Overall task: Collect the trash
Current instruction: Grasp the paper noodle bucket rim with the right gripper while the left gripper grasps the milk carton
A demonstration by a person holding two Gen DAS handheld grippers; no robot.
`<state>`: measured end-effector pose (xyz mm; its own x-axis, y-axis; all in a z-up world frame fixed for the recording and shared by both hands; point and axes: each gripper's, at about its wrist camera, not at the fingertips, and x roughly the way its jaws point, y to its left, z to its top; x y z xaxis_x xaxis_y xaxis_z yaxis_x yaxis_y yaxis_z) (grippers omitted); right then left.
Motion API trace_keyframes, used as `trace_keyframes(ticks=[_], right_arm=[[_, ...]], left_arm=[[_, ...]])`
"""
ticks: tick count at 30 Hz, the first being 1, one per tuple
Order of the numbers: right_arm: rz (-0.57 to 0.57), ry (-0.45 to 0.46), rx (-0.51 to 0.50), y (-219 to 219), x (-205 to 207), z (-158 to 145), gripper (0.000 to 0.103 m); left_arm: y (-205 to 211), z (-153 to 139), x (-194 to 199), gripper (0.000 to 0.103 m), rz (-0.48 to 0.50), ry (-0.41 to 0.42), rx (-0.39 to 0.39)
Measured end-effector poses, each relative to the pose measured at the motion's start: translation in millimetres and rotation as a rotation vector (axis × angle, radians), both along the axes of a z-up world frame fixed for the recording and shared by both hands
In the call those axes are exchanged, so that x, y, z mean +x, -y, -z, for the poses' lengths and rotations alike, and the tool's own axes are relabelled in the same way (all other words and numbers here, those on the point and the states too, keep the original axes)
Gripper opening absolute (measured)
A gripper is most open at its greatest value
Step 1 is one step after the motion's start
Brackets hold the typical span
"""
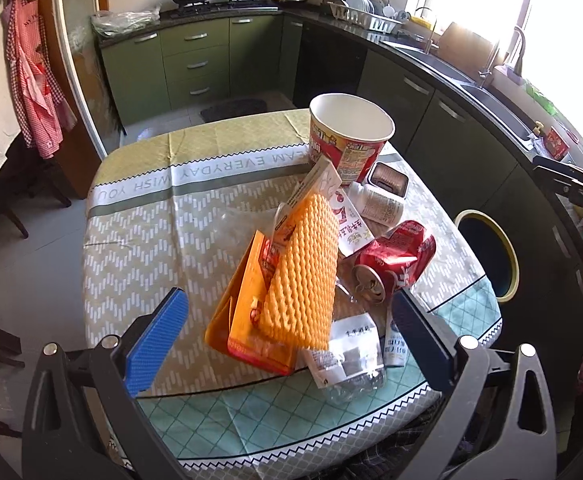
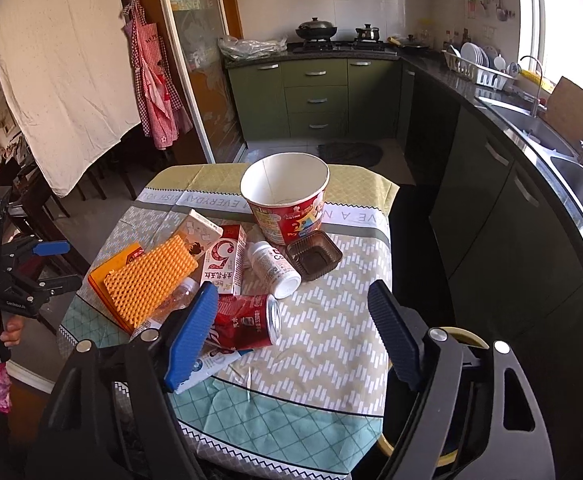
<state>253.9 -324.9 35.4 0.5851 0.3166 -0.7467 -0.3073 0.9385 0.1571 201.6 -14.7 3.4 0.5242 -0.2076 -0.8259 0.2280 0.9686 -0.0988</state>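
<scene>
Right gripper (image 2: 287,334) open and empty, crushed red can (image 2: 247,322) just left of its gap at lower centre, lying crosswise; left gripper (image 1: 291,340) open, farther.

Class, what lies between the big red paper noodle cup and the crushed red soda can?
In the right wrist view, a white plastic pill bottle lies on its side between noodle cup and can.

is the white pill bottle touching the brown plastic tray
Cannot tell. In the right wrist view the white pill bottle lies right beside the brown plastic tray with no clear gap, and the left wrist view does not show their edges meeting either.
</scene>
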Motion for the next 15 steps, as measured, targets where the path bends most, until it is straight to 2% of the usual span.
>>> trace_keyframes(ticks=[4,6,12,15], right_arm=[[-0.014,-0.073,0.028,-6,48,11,0.057],[-0.022,-0.106,0.046,-9,67,18,0.055],[-0.003,-0.17,0.046,-13,116,36,0.054],[0.008,-0.193,0.035,-13,139,42,0.051]], left_arm=[[19,-3,46,0.097,0.116,-0.034,-0.043],[31,3,69,0.097,0.176,-0.062,-0.049],[50,35,119,0.096,0.253,-0.133,0.023],[57,46,130,0.089,0.314,-0.168,0.01]])
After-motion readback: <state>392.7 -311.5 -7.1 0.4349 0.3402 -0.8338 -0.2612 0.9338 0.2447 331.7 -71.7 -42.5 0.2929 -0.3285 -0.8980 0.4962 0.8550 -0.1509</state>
